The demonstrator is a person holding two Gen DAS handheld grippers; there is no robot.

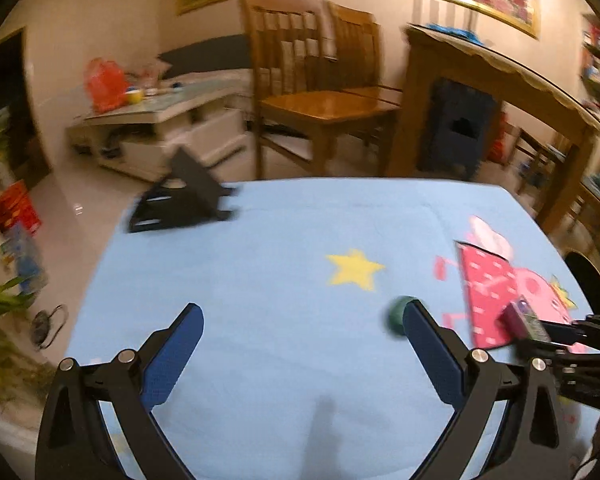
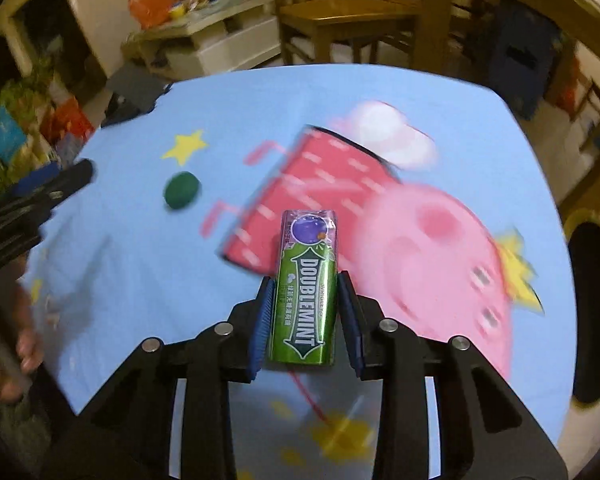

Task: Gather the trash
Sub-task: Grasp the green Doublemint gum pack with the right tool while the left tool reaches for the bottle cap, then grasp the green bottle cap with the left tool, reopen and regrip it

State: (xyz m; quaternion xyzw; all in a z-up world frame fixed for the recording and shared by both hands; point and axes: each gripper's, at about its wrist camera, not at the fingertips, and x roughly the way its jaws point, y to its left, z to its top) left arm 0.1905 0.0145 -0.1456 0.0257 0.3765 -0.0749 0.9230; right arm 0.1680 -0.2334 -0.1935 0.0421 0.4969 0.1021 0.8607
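Since the gum pack [image 2: 306, 288] is trash to collect, we clamp it in our right tool [image 2: 306, 316], our left tool [image 1: 300, 344] gaping empty beside the green ball [image 1: 398, 314]

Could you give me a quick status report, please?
Right gripper shut on Doublemint gum pack. Left gripper open, empty. Green cap still on blue tablecloth. Nothing blocking.

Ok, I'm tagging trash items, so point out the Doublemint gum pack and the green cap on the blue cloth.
Doublemint gum pack [image 2: 303, 300]: right wrist view, middle of its green label.
Green cap [image 2: 181, 190]: right wrist view, centre of its top.
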